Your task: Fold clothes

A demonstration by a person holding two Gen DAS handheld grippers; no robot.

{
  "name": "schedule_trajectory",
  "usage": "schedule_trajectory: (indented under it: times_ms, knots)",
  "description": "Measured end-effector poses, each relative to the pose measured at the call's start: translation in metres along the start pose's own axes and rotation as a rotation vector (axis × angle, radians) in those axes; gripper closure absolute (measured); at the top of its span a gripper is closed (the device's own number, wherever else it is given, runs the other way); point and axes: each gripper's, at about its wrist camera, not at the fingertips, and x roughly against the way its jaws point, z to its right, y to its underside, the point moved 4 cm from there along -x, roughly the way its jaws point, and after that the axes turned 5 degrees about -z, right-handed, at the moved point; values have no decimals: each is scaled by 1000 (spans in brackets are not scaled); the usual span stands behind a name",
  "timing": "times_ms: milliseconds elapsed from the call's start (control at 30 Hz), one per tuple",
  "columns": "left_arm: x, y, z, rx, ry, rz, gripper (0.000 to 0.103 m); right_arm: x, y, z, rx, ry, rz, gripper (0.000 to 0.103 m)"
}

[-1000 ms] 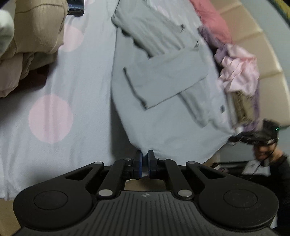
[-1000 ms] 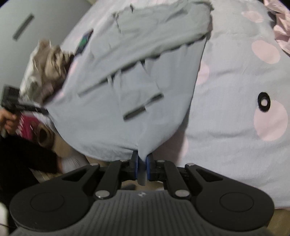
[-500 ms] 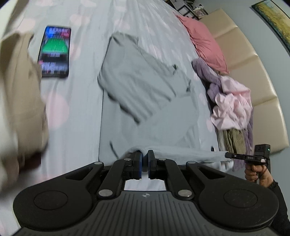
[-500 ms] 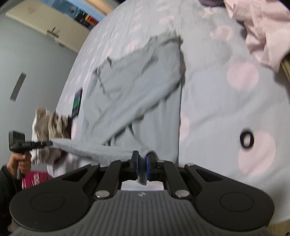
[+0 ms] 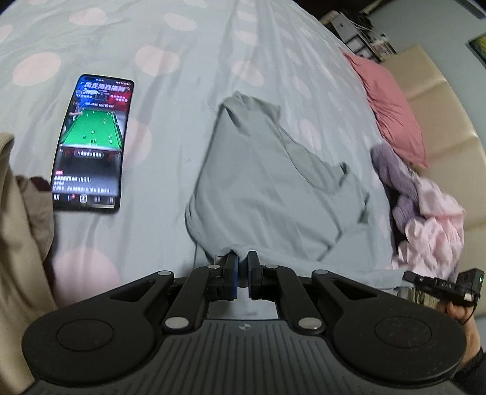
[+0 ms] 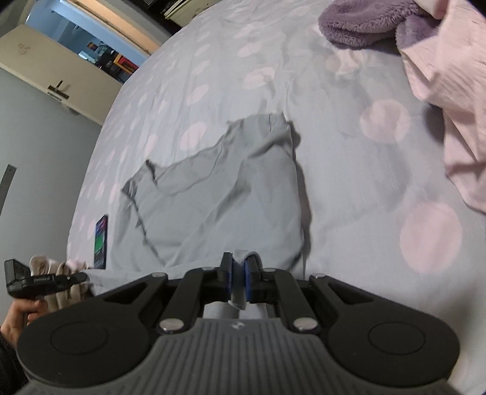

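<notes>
Grey top (image 5: 273,194) lies on the bed sheet (image 5: 188,39), sleeves crossed over its body, far end flat, near edge lifted toward both cameras. Left gripper (image 5: 241,275) is clenched on one corner of that near edge; cloth bunches between its blue pads. Right gripper (image 6: 237,278) is clamped on the other corner, with a tab of fabric hanging out behind the jaws. The edge spans between the two grippers; in the left wrist view the right gripper shows at the far right, held by a hand (image 5: 461,316).

Fabric looks thin, soft and light: it sags, wrinkles and drapes, so it will follow the grippers readily but will not hold a crease by itself. Corners of the hem look like the best places to hold it; keeping them apart and level should keep the edge straight. Judged step: carrying the near edge over the body to halve the top.

A phone (image 5: 91,142) with a lit screen lies left of the top, well apart. Beige clothes (image 5: 21,243) sit at far left. Pink clothes (image 5: 431,234), a purple fluffy item (image 6: 364,21) and a pillow (image 5: 391,109) lie on the right side.
</notes>
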Motion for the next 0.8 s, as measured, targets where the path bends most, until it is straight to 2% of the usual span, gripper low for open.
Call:
schedule_trajectory:
  times_ms: [67,133,200,267,333,400,500,700,800]
  knots:
    - [-6,-3,-6,16,-37,-3,98,-7,-4,3,-18,25,17,90]
    - [-9,-5,-13,31,-71,3,98,-10,-4,10,-42,74,35,76]
    - [2,-7,-15,35,-62,66,98,-14,-3,17,-66,123,54,76]
    - [14,-8,-17,26,-62,112,97,-9,0,25,-85,135,75,76]
    - [15,-2,-15,-12,-74,80,91,-5,6,29,-61,154,64,75]
    - [7,11,-14,-50,-94,15,88,-4,14,30,-30,161,36,71]
    - [-5,32,-12,-113,-117,-60,88,-8,20,21,41,168,26,63]
    - [-16,71,-8,-192,-122,-142,82,-15,34,4,185,180,10,64]
    - [-15,75,0,-214,-97,-124,82,-19,41,-5,257,186,2,64]
